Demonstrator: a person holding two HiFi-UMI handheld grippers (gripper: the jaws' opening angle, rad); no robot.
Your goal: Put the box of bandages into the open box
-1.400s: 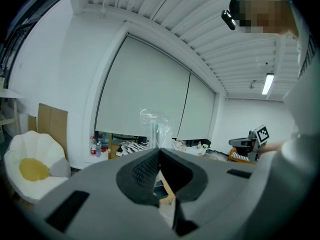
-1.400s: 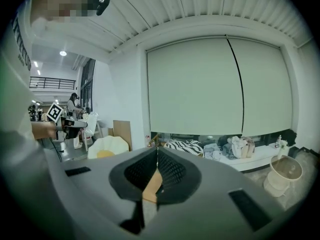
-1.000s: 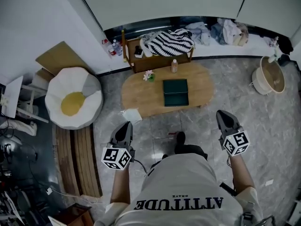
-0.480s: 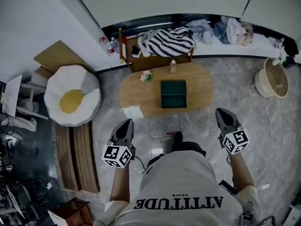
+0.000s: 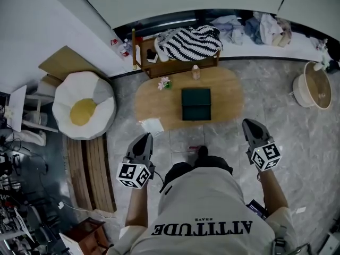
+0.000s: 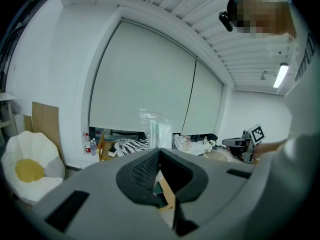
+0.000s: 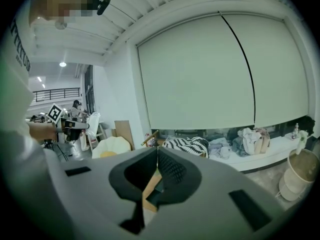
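Note:
A dark green box [image 5: 196, 104] lies on the low oval wooden table [image 5: 159, 102] ahead of me; whether it stands open I cannot tell from here. A small bottle [image 5: 196, 72] and a little flower [image 5: 165, 83] stand at the table's far side. A white crumpled thing [image 5: 152, 126] sits at the table's near left edge. I cannot pick out the box of bandages. My left gripper [image 5: 144, 137] and right gripper [image 5: 249, 124] hover short of the table, both shut and empty. The jaw tips meet in the left gripper view [image 6: 160, 149] and the right gripper view [image 7: 157, 148].
An egg-shaped beanbag [image 5: 82, 110] and cardboard [image 5: 66, 62] stand at the left, with wooden slats [image 5: 87, 174] on the floor below them. A wooden rack with a striped cloth [image 5: 188, 42] stands behind the table. A round basket [image 5: 317, 86] is at the right. My foot [image 5: 202, 154] is near the table.
The head view has shifted slightly, so the room sits a little differently in frame. Both grippers stay shut in about the same place, short of the table.

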